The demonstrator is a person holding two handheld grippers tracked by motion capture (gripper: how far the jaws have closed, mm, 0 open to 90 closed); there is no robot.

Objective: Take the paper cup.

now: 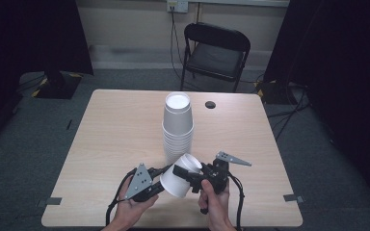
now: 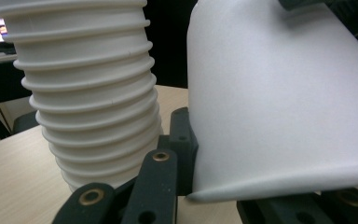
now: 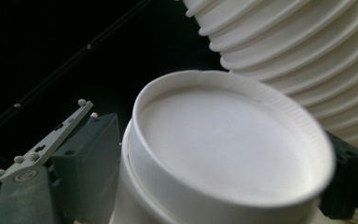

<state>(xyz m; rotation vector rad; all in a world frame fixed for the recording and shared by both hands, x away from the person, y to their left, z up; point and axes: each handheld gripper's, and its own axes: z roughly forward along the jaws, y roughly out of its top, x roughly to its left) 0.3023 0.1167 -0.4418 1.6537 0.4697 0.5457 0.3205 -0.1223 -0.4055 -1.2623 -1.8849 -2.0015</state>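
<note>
On the wooden table, a cup stack crowds the single cup, clamped by both hand-held grippers, left and right.

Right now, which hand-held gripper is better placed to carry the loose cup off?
Left, probably. The left hand-held gripper pinches the loose cup by its wall at the rim, beside the cup stack. The right hand-held gripper straddles the base end; whether it presses there is unclear.

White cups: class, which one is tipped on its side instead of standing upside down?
The single cup held between both grippers, nearest the person; the others stand nested in the stack on the table.
</note>
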